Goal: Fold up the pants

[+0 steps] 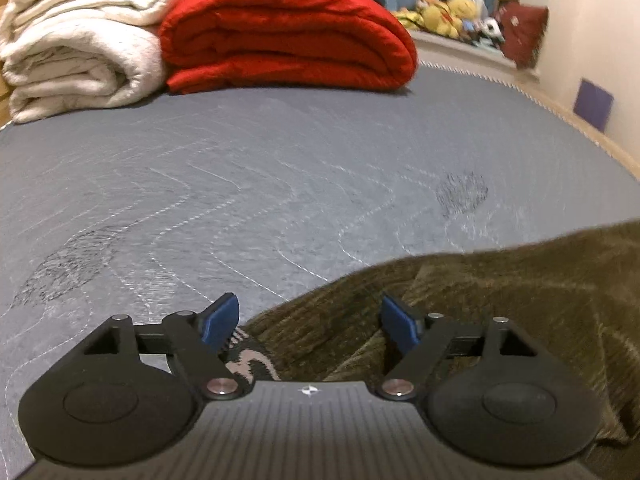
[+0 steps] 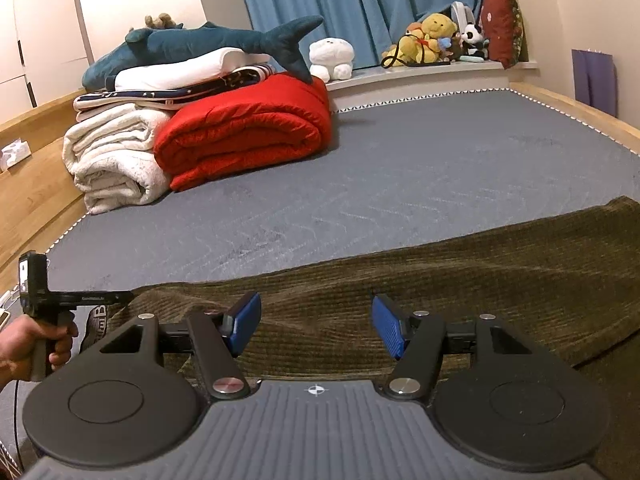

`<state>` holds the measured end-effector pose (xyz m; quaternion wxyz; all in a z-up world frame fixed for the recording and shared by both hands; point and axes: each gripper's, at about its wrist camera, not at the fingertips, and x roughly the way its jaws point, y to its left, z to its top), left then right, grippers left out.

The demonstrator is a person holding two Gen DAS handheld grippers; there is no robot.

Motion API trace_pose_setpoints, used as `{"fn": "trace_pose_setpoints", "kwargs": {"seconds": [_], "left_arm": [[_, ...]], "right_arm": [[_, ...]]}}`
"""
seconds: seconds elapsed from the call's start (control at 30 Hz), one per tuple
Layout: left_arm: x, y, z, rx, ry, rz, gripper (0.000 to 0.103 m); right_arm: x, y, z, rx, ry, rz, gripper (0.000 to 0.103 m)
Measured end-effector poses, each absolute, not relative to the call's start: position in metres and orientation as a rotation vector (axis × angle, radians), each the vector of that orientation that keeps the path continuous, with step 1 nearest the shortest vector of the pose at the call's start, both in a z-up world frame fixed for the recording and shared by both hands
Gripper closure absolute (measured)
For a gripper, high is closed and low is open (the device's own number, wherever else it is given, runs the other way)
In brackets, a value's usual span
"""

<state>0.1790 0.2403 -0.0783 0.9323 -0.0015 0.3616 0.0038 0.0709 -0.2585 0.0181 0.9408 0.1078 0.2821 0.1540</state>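
A: Where are the pants?

B: The olive-brown corduroy pants (image 2: 460, 280) lie spread across the near part of the grey quilted mattress (image 2: 400, 168), a long band from the left edge of the right wrist view to its right edge. In the left wrist view the same cloth fills the lower right, with a black-and-white patterned waistband strip (image 1: 250, 360) showing at its left end.

A: And the left gripper?

B: The left gripper (image 1: 310, 320) hangs just over that waistband end. Its blue-padded fingers (image 1: 220, 322) stand wide apart; corduroy lies beneath the gap, but neither pad presses on it.

A: The right one?

B: The right gripper (image 2: 316, 326) sits above the middle of the pants. Its blue pads (image 2: 387, 330) are spread too, with cloth below them and nothing pinched.

A: Anyone in sight?

B: A hand (image 2: 30, 344) at the far left of the right wrist view grips the black handle of the other tool.

A: What else is on the bed?

B: At the far left corner, a folded red quilt (image 2: 248, 132) touching a rolled white fleece blanket (image 2: 112, 156), with a blue plush shark (image 2: 208, 44) on the pile. Stuffed toys (image 2: 432, 36) line the sill under blue curtains (image 2: 360, 4).
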Motion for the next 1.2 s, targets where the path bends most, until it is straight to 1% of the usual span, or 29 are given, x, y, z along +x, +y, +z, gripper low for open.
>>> {"fn": "trace_pose_setpoints", "kwargs": {"seconds": [0.07, 0.1, 0.13, 0.17, 0.2, 0.23, 0.3, 0.4, 0.53, 0.67, 0.8, 0.87, 0.93, 1.0, 1.1, 1.2], "left_arm": [[0.181, 0.237, -0.083, 0.031, 0.751, 0.007, 0.021], [0.182, 0.236, -0.084, 0.044, 0.758, 0.010, 0.026], [0.182, 0.235, -0.084, 0.057, 0.760, 0.018, 0.041], [0.182, 0.234, -0.085, 0.069, 0.764, 0.025, 0.051], [0.182, 0.233, -0.085, 0.073, 0.767, 0.014, 0.078], [0.181, 0.232, -0.084, 0.066, 0.767, -0.011, 0.087], [0.178, 0.225, -0.082, 0.125, 0.746, -0.015, 0.091], [0.171, 0.217, -0.076, 0.177, 0.718, -0.014, 0.094], [0.159, 0.216, -0.056, 0.142, 0.667, -0.006, 0.095], [0.132, 0.204, -0.030, 0.124, 0.615, -0.021, 0.096], [0.098, 0.184, -0.004, 0.139, 0.602, -0.091, 0.096], [0.071, 0.177, 0.012, 0.141, 0.592, -0.131, 0.097], [0.036, 0.170, 0.025, 0.144, 0.561, -0.161, 0.097], [-0.004, 0.164, 0.033, 0.168, 0.528, -0.196, 0.097], [-0.057, 0.162, 0.033, 0.191, 0.523, -0.264, 0.097], [-0.086, 0.159, 0.014, 0.233, 0.617, -0.394, 0.097]], "right_arm": [[0.071, -0.258, 0.017, 0.216, 0.582, 0.313, 0.039], [0.071, -0.258, 0.017, 0.214, 0.585, 0.314, 0.039], [0.070, -0.258, 0.017, 0.212, 0.585, 0.315, 0.039], [0.070, -0.257, 0.017, 0.210, 0.585, 0.316, 0.039], [0.069, -0.257, 0.018, 0.207, 0.586, 0.316, 0.039], [0.069, -0.256, 0.019, 0.205, 0.586, 0.317, 0.039], [0.068, -0.256, 0.020, 0.198, 0.584, 0.317, 0.039], [0.066, -0.256, 0.020, 0.186, 0.583, 0.305, 0.039], [0.066, -0.258, 0.023, 0.176, 0.578, 0.289, 0.039], [0.063, -0.261, 0.028, 0.175, 0.559, 0.262, 0.039], [0.060, -0.266, 0.031, 0.172, 0.545, 0.212, 0.040], [0.060, -0.271, 0.032, 0.181, 0.548, 0.178, 0.044], [0.060, -0.282, 0.033, 0.215, 0.547, 0.142, 0.056], [0.063, -0.297, 0.033, 0.268, 0.558, 0.105, 0.061], [0.069, -0.329, 0.031, 0.395, 0.584, 0.050, 0.061], [0.079, -0.364, 0.028, 0.514, 0.600, 0.001, 0.061]]}}
